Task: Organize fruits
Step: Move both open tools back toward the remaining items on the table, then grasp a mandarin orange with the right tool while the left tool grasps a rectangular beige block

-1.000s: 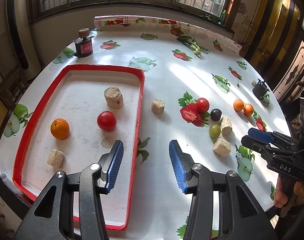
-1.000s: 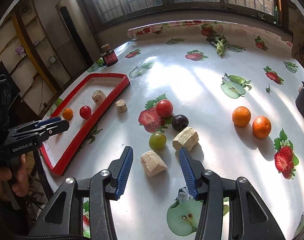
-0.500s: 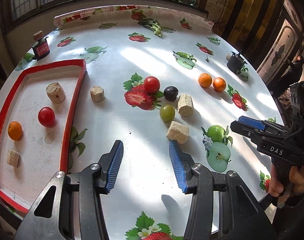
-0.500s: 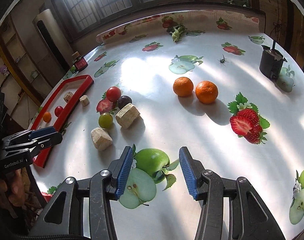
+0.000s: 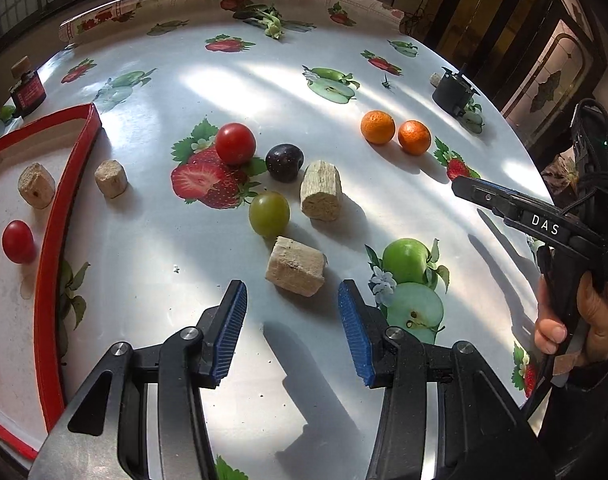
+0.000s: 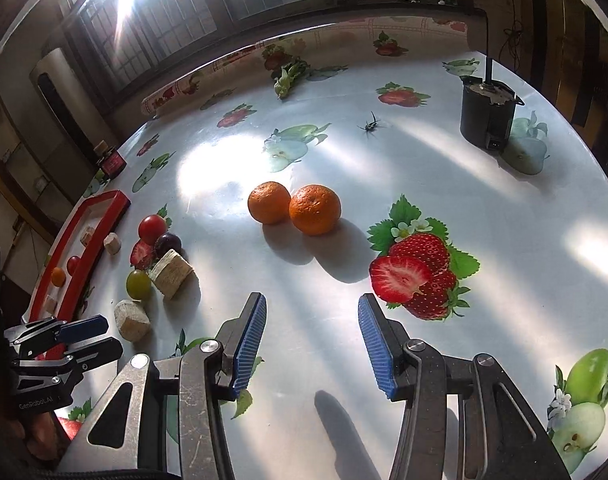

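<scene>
My left gripper (image 5: 292, 312) is open and empty just short of a cork piece (image 5: 296, 266). Beyond it lie a green grape (image 5: 269, 214), a dark plum (image 5: 284, 162), a red tomato (image 5: 235, 143) and a second cork (image 5: 321, 191). Two oranges (image 5: 377, 127) (image 5: 414, 137) lie farther right. The red tray (image 5: 50, 216) at the left holds a tomato (image 5: 17, 241) and a cork (image 5: 36, 185). My right gripper (image 6: 312, 328) is open and empty, a short way before the two oranges (image 6: 269, 202) (image 6: 315, 209).
A loose cork (image 5: 111, 178) lies beside the tray's corner. A black pot (image 6: 488, 114) stands at the far right, a small red jar (image 5: 27, 88) at the far left. A dark insect (image 6: 370, 124) sits on the fruit-printed tablecloth. The table's edge curves round close on the right.
Both grippers have swung right and moved forward. The left one now faces the cork and grape group, the tray slid to its left. The right one has come closer to the two oranges.
</scene>
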